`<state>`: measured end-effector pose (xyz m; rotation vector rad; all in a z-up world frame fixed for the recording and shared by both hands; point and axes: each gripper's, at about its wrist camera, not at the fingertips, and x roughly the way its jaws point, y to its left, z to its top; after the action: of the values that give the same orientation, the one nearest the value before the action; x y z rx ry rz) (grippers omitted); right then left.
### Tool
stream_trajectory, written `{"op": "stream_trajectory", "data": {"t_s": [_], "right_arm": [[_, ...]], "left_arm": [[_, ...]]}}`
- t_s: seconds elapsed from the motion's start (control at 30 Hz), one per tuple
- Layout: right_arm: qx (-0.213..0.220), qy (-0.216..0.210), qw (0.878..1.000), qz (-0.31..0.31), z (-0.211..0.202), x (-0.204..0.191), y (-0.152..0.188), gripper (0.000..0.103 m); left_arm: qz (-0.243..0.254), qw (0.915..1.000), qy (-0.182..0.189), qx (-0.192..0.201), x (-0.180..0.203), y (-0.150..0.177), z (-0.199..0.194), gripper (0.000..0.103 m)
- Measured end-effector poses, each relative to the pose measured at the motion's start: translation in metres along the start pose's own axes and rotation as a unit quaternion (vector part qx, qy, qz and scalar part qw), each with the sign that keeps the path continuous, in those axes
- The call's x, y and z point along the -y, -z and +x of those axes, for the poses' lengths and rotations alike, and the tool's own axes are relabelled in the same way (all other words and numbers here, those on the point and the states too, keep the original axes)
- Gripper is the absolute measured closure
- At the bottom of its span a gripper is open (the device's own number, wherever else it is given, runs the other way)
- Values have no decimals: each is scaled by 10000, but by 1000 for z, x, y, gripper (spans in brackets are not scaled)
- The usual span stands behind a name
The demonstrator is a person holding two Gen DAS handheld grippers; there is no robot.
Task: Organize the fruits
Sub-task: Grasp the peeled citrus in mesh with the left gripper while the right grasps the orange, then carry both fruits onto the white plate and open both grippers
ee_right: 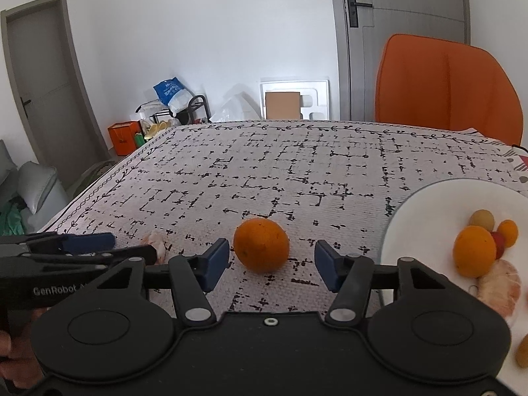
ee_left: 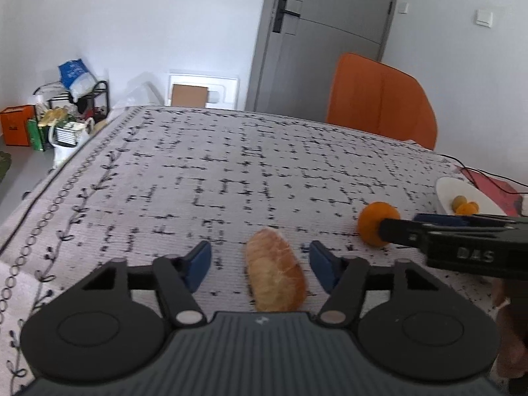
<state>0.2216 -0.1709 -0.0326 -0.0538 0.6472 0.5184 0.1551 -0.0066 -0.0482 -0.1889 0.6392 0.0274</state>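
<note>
A peeled citrus piece [ee_left: 275, 272] lies on the patterned tablecloth [ee_left: 231, 171] between the fingers of my open left gripper [ee_left: 260, 260], touching neither pad. An orange [ee_right: 261, 245] lies on the cloth between the fingers of my open right gripper [ee_right: 272, 260], nearer the left pad. The same orange [ee_left: 376, 222] shows in the left wrist view, partly hidden behind the right gripper's fingers [ee_left: 429, 227]. A white plate [ee_right: 422, 211] at the right holds an orange [ee_right: 473, 250], a peeled citrus [ee_right: 500, 285] and several small fruits [ee_right: 495, 227].
An orange chair [ee_right: 445, 89] stands at the table's far right edge. The left gripper [ee_right: 82, 247] reaches in from the left in the right wrist view. A black cable [ee_left: 478, 173] runs near the plate [ee_left: 462, 191]. Clutter and a rack [ee_left: 72, 112] stand on the floor beyond the far left corner.
</note>
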Motion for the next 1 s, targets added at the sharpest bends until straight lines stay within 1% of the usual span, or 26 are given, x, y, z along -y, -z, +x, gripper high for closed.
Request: {"op": "stream_trajectory", "data": {"t_s": [0.07, 0.1, 0.23, 0.33, 0.37, 0.4, 0.53, 0.57, 0.67, 0.87, 1.0], "right_arm": [[-5, 0, 10000, -29, 4, -2, -1, 46], [-12, 4, 10000, -51, 5, -2, -1, 46], [-62, 15, 9999, -135, 12, -4, -1, 46], [-104, 30, 9996, -247, 16, -7, 0, 56], [-155, -23, 9995, -259, 18, -7, 1, 62], [-188, -51, 9995, -247, 19, -7, 0, 63], [-144, -68, 9996, -253, 16, -7, 2, 64], [-121, -90, 9996, -223, 14, -6, 2, 64], [-15, -108, 9998, -173, 6, -3, 4, 64], [191, -89, 9998, -54, -13, 4, 2, 65], [380, -63, 9993, 3, -26, 8, -1, 65]], "left_arm": [[-2, 9999, 103, -56, 3, 0, 3, 52], [3, 9999, 141, -88, 5, 1, 4, 54], [50, 9999, 100, -92, 9, 3, 6, 57], [178, 9998, -6, -122, 13, 4, 7, 58], [264, 9995, -56, -135, 15, 5, 7, 58], [327, 9993, -99, -143, 17, 5, 7, 58], [452, 9987, -178, -132, 19, 8, 6, 61], [446, 9987, -212, -118, 19, 9, 6, 65], [376, 9990, -208, -115, 17, 8, 4, 68], [244, 9996, -95, -99, 17, 6, 1, 70], [284, 9996, 14, 18, 24, 1, -4, 70]]}}
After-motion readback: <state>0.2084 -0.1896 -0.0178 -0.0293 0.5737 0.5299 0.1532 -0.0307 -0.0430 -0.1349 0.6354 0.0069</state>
